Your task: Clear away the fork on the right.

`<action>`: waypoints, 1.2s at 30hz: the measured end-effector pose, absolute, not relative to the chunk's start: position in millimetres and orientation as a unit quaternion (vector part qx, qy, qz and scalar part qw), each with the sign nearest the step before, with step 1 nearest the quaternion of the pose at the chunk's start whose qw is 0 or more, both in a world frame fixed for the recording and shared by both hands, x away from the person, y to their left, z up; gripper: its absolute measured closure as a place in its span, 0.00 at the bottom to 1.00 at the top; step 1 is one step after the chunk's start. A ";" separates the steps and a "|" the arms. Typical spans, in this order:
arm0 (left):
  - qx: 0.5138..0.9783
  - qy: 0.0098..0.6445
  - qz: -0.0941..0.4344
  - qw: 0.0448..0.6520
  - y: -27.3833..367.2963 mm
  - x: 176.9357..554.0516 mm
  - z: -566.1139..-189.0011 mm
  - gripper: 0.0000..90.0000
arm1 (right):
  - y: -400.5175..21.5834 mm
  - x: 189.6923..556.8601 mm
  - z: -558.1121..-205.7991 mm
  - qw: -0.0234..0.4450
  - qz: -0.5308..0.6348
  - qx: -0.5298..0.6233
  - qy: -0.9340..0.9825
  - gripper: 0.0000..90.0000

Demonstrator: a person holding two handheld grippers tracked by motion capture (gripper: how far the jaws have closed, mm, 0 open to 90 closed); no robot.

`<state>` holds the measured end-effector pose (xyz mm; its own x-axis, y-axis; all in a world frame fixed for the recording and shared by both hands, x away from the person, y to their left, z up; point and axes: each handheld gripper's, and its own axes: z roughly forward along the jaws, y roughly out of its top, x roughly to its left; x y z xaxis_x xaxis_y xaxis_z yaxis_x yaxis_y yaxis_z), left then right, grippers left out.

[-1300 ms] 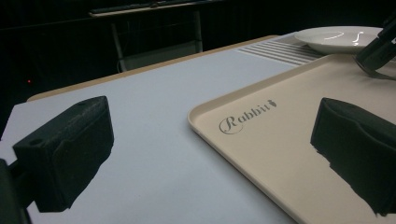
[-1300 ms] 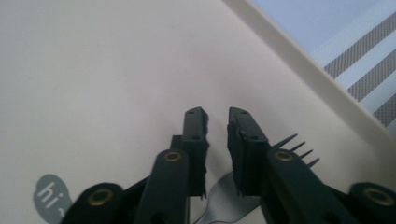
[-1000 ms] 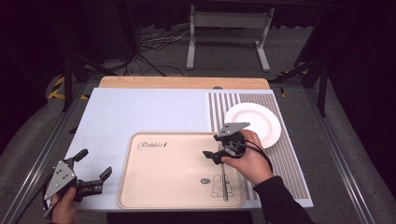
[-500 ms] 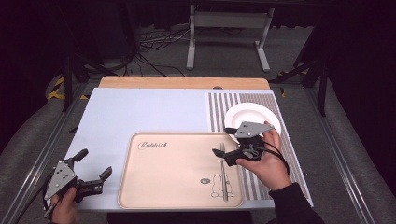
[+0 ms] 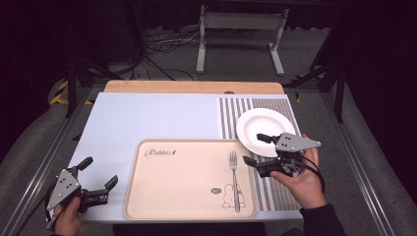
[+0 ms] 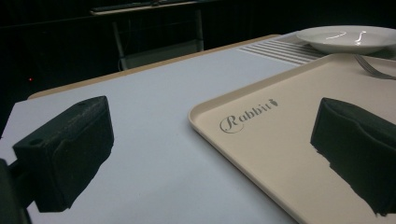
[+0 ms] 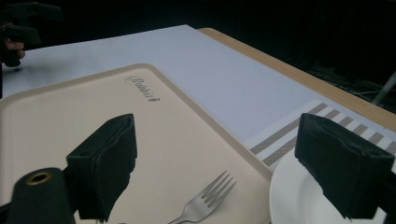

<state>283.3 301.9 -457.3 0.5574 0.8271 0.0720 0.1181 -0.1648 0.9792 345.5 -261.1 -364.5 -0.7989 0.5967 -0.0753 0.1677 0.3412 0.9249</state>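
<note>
Hovering right gripper [image 5: 256, 149] beside fork [image 5: 235, 180] on tray [image 5: 147, 196], jaws just opening, holding nothing. Keeping left gripper [image 5: 101, 172] spread, empty.

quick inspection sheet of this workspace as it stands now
surface: pale mat with a striped strip on its right part
job's things: fork lies on the right part of the beige tray; white plate on the stripes beside the tray, bare
clutter: nothing seen
grippers: left gripper open, at the mat's near left corner; right gripper open, jaws just opening, nothing between them, over the plate's near edge
cables: black cable by the right hand; more on the floor
surroundings: dark room, grey stand behind
</note>
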 end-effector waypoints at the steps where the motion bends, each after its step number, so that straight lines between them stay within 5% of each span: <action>1: 0.691 0.343 0.323 0.548 302.0 283.1 -457.1 0.00 | -264.3 344.5 -365.6 0.207 0.525 0.241 0.790 0.15; 23: 0.689 0.341 0.326 0.550 300.8 283.1 -457.1 0.00 | -337.9 328.2 -429.0 0.204 0.580 0.306 0.727 0.15; 36: 0.689 0.338 0.326 0.552 301.3 283.4 -456.2 0.00 | -343.2 327.1 -443.9 0.200 0.574 0.323 0.725 0.15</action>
